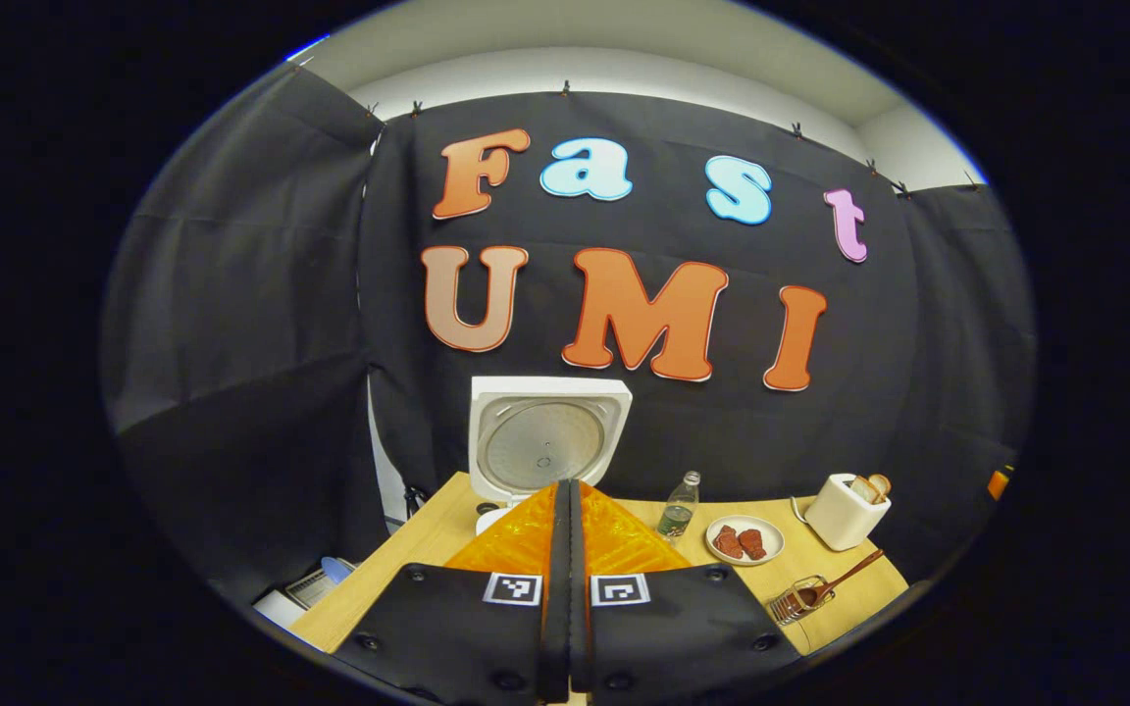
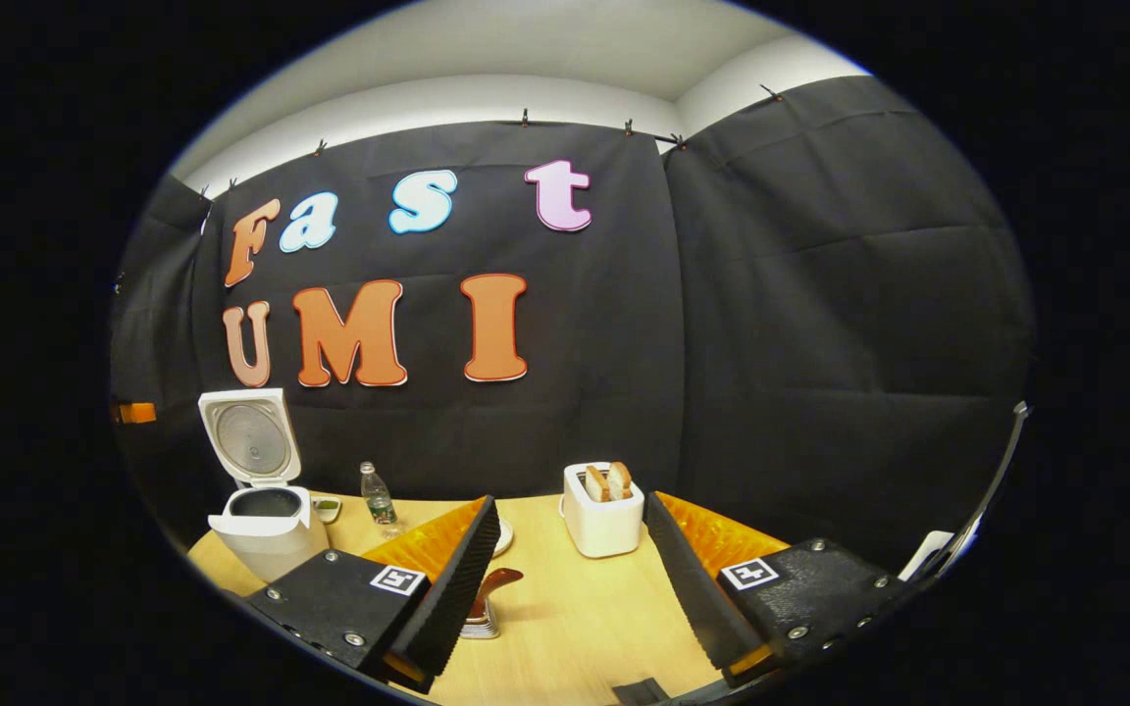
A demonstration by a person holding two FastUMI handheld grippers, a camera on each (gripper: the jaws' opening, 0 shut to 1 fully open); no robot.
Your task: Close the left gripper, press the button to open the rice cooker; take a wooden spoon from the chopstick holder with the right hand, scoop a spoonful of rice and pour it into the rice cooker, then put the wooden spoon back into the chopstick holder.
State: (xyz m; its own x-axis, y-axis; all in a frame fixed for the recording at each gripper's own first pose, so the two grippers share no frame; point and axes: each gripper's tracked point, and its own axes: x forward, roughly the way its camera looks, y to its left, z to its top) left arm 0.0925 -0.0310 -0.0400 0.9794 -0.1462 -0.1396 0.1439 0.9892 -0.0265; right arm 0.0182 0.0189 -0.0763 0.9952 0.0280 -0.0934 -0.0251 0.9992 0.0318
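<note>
In the left gripper view, the cooker [image 1: 545, 446] is seen with its lid raised, so the button step is judged done. The left gripper [image 1: 570, 510] is clenched, its fingers pressed together on nothing. The spoon [image 1: 845, 577] rests in the holder [image 1: 793, 603] at the table's [image 1: 398, 579] right edge, so scooping, pouring and returning are judged still to be done. A bottle [image 1: 679, 507], a plate [image 1: 744, 539] and a toaster [image 1: 847, 510] stand on the wooden top.

In the right gripper view, the right gripper [image 2: 575, 549] is spread wide and empty above the table, the spoon [image 2: 492, 586] just beside one finger. Black cloth walls the booth.
</note>
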